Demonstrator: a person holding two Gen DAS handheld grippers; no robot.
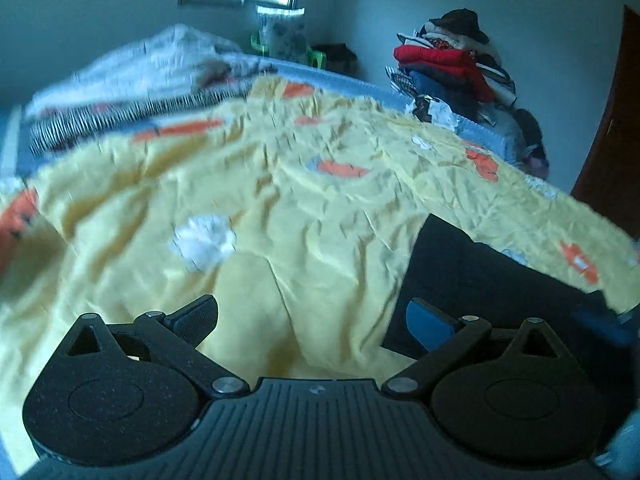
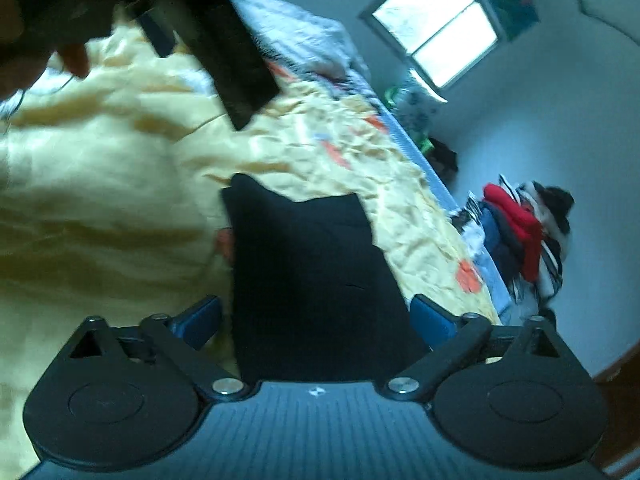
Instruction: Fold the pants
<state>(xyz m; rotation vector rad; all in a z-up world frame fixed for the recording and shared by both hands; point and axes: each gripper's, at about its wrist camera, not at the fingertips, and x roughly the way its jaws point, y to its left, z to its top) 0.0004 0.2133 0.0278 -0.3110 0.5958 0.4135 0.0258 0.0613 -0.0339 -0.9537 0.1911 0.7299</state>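
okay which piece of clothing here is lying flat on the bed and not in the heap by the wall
The black pants, spread on the yellow sheet. The red garment and the rest sit heaped beside the bed.

Left gripper [image 1: 312,320]: black ribbed body, round black hubs, silver screws, one black pad, one blue. Right gripper [image 2: 316,316]: same build, both pads blue.
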